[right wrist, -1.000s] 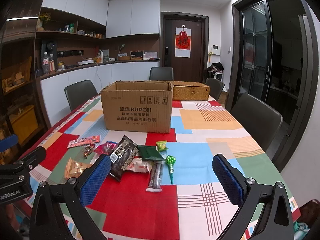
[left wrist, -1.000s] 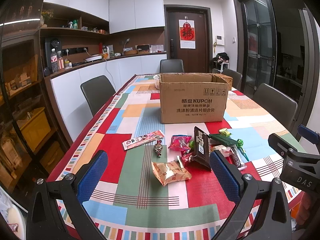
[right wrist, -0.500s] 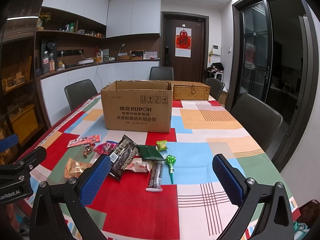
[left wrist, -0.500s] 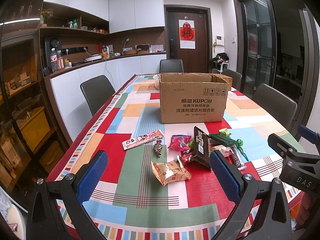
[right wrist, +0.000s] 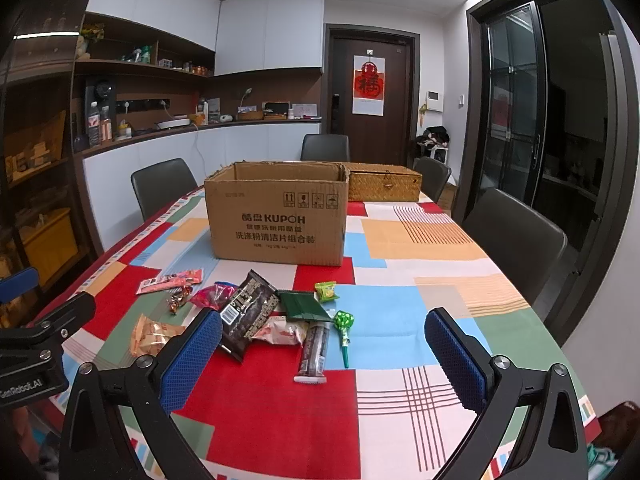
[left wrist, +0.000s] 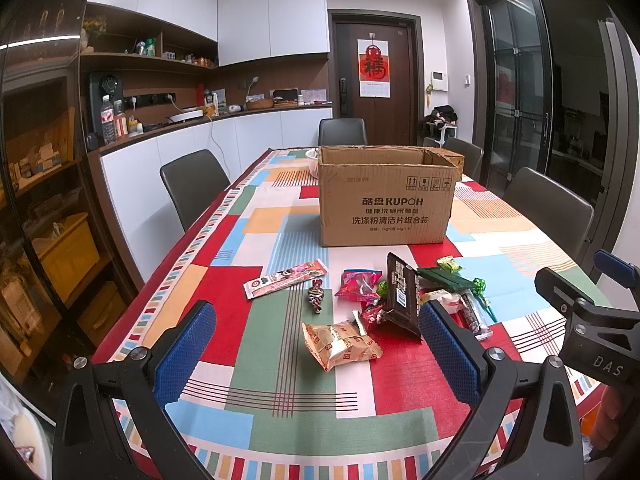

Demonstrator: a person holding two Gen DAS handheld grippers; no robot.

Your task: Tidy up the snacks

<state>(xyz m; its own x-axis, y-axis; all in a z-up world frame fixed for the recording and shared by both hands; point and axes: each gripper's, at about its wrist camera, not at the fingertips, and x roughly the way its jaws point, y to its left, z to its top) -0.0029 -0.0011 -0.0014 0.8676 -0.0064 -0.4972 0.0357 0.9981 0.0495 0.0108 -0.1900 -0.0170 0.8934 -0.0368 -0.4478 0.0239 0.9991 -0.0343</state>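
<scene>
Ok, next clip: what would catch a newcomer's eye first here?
Probably the open cardboard box standing mid-table on the bright patchwork tablecloth, with a loose scatter of snacks in front of it, among them a dark chocolate wrapper and a green lollipop. Both hand-held grippers, left and right, are open above the table's near end, holding nothing.

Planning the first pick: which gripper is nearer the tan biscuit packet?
Left. The left gripper frames the tan biscuit packet just ahead; the right gripper sits further right of it.
</scene>
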